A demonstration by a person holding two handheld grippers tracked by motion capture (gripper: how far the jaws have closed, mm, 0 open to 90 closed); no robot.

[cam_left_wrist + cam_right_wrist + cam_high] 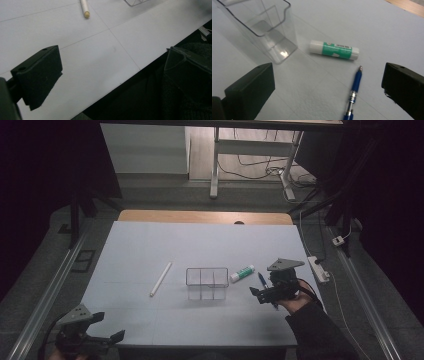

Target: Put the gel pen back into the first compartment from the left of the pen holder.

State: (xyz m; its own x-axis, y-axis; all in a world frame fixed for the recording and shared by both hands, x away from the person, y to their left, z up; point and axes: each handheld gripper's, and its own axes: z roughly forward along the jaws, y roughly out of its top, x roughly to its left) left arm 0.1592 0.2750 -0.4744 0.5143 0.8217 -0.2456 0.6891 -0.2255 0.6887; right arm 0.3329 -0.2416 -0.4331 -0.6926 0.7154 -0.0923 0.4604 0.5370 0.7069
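Overhead, a white desk (150,245) carries four things near its middle. Right tongs (263,294), jaws spread wide and gripping nothing, hover toward the desk's right edge directly over a blue pen (353,93), which lies flat between the two jaws, tip pointing at a green-and-white glue stick (334,50) just beyond it. A clear plastic organizer (207,283) stands at the desk's centre, just beside the glue stick. A white stick (160,278) lies apart, on the organizer's left. Left tongs (100,330), also spread and empty, hang at the near left corner of the desk.
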